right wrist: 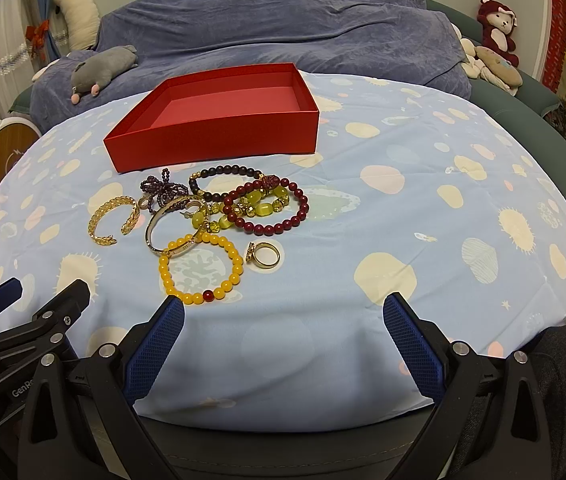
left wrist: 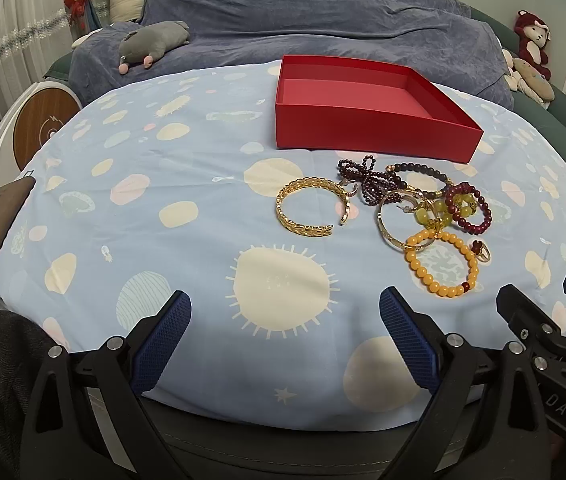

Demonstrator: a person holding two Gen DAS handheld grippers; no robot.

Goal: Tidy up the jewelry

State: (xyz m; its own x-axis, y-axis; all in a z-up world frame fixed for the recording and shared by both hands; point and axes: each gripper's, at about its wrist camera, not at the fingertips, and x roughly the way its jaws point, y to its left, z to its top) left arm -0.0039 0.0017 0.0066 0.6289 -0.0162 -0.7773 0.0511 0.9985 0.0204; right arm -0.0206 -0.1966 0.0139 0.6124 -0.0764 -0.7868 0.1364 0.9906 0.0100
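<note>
An empty red box (left wrist: 367,136) (right wrist: 219,140) stands on the blue patterned cloth. In front of it lies a heap of jewelry: a gold cuff bracelet (left wrist: 283,212) (right wrist: 99,220), a yellow bead bracelet (left wrist: 471,260) (right wrist: 165,276), a dark red bead bracelet (left wrist: 487,216) (right wrist: 303,208), a dark bead bracelet (right wrist: 227,170), a purple bead string (left wrist: 367,172) (right wrist: 163,188), a thin gold bangle (right wrist: 151,232) and a gold ring (left wrist: 481,250) (right wrist: 267,256). My left gripper (left wrist: 285,304) and right gripper (right wrist: 283,306) are open, empty, near the front edge, short of the heap.
A blue-covered bed or sofa (left wrist: 323,20) with a grey plush toy (left wrist: 151,40) lies behind the table. More plush toys (right wrist: 495,36) sit at the back right. A round white and wood device (left wrist: 39,124) stands at the left.
</note>
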